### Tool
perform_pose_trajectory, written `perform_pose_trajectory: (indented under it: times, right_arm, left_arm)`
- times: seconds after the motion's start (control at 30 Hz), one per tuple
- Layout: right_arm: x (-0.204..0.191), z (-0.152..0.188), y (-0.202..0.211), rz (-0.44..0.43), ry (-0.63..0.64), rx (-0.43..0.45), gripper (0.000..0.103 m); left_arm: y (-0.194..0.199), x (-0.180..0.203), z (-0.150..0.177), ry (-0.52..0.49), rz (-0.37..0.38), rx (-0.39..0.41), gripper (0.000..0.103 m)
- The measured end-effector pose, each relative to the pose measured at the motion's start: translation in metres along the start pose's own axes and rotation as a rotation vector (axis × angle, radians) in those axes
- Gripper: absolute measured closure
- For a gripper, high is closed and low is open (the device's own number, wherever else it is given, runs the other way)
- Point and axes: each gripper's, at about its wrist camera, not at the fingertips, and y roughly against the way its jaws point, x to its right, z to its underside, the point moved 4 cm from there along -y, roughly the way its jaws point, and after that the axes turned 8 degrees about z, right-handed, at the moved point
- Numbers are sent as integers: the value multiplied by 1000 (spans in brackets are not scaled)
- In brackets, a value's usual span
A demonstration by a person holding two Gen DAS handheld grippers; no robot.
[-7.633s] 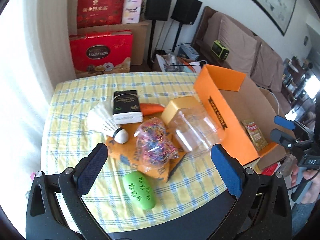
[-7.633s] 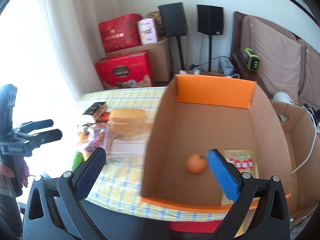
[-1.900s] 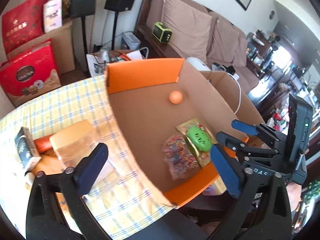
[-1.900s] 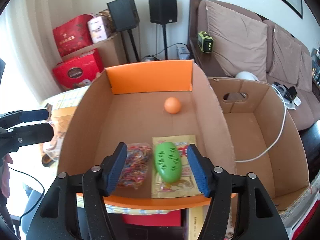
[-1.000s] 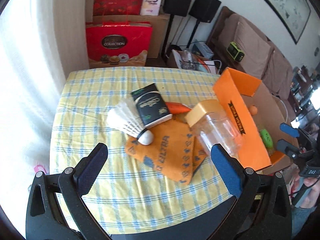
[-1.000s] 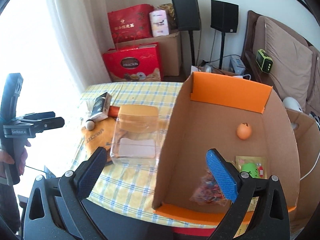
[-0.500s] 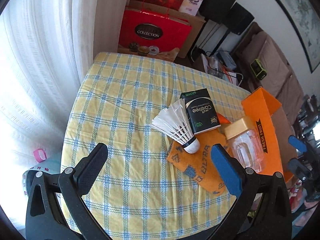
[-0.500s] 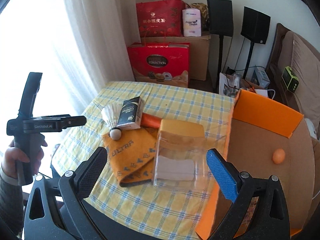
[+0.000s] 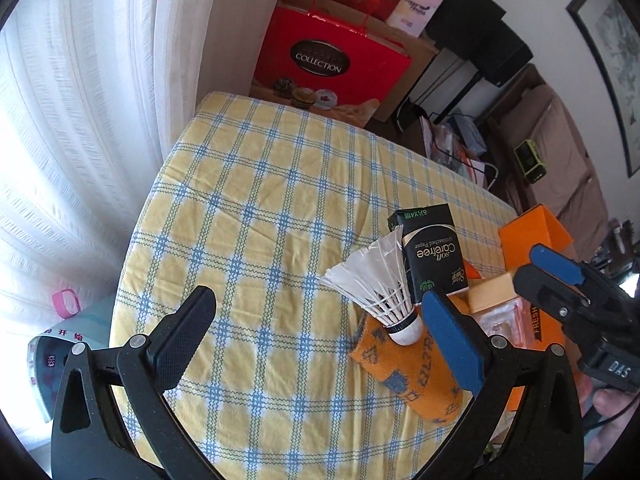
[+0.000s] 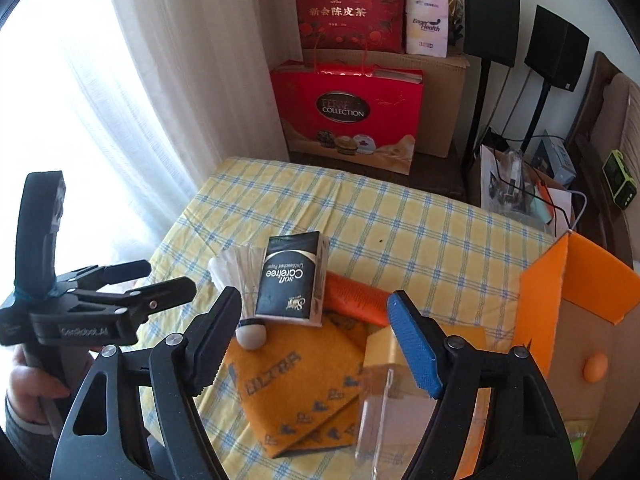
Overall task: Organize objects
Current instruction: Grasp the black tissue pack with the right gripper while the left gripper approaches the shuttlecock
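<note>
In the left wrist view, the left gripper has its jaws wide apart and empty, above the checked tablecloth. I take the black tissue pack as the landmark. The shuttlecock lies against the pack's left side, its feather skirt toward the far-left and its cork base toward the camera, resting on the edge of the orange cloth. The cork is just beside the blue pad of this gripper, outside the gap, not between the pads. The right gripper comes in from the right of the pack, held by a hand.

In the right wrist view, the right gripper has its jaws closing, but nothing is pressed between them yet. The tissue pack lies straight ahead of the gap, a little beyond the fingertips, its long axis running away from the camera, roughly along the fingers. The shuttlecock touches the pack's left side; the carrot is at its right; the clear jar is nearer than the pack, under the blue pad. The orange box stands to the far right of the pack. The left gripper stands to the left of the pack, its jaws apart.

I judge the right gripper is better aligned to the pack; the left is nearer the shuttlecock.
</note>
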Motion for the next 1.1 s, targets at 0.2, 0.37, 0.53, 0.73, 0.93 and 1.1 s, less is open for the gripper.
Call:
perform_pose_trajectory:
  times: [0.2,0.37,0.53,0.73,0.93,1.1]
  right_arm:
    - [-11,-13,-35,23,-1,-60,26]
    - [-20,-16,-54,44,14,-90,26]
    - [-27,-9,-72,65,26,-122,27]
    - [-24,-8,-82,98,32,-129,27]
    - [-32,-6,-76,152,127,-115,40]
    - [-31,-5,-75,137,118,-123,47]
  left_arm:
    - [3,-16,1,20,-9,6,0]
    - [5,-27,0,35,-26,11,0]
    - [7,-35,-2,50,-19,16,0]
    - [4,-36,1,50,-8,5,0]
    - [-1,-31,6,47,0,-6,0]
    - [-4,-20,8,32,13,-17,0]
